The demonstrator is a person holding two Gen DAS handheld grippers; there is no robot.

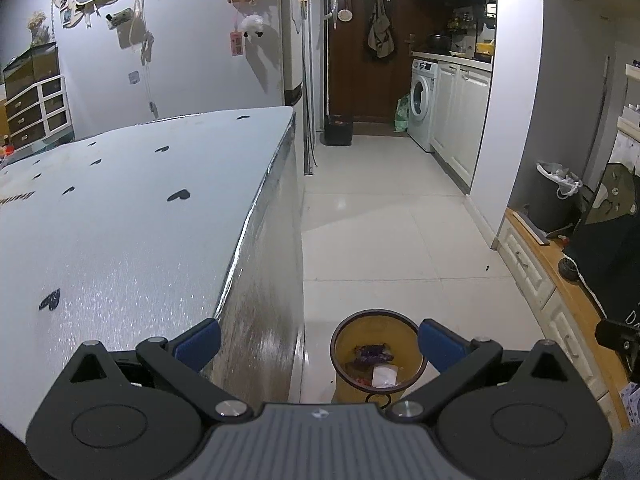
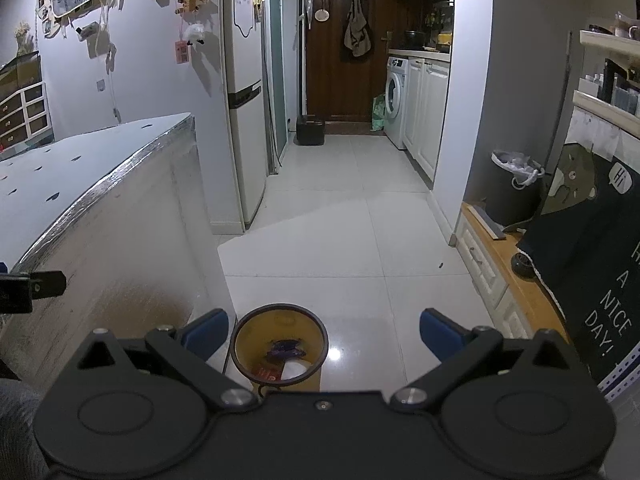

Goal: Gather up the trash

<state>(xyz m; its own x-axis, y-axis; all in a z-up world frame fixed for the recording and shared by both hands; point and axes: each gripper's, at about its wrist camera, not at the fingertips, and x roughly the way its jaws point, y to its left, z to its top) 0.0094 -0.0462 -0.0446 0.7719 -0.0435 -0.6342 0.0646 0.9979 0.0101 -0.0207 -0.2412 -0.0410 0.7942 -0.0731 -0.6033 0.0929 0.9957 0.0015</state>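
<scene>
Both tools are empty with their blue pads spread wide: the left gripper (image 1: 318, 342) hangs over the table's right edge and the floor, the right gripper (image 2: 324, 334) over the floor just right of the table (image 1: 132, 216). The task's thing, a small yellow bin (image 1: 376, 354) with a dark rim, stands on the floor close below, just beside the table's right side, and already holds a purple wrapper (image 1: 372, 354), a white scrap (image 1: 385, 375) and something red. No loose trash shows on the tabletop or the tiles, so the collecting looks nearly or fully done; to do the step well I judge it best to sweep both cameras over the near floor and tabletop for leftovers before closing on anything, keeping the pads apart and clear of the rim. The left view shows far more of the heart-spotted tabletop; the right view shows the fridge (image 2: 246, 92) in full and the red piece (image 2: 267, 373) in the bin more plainly
</scene>
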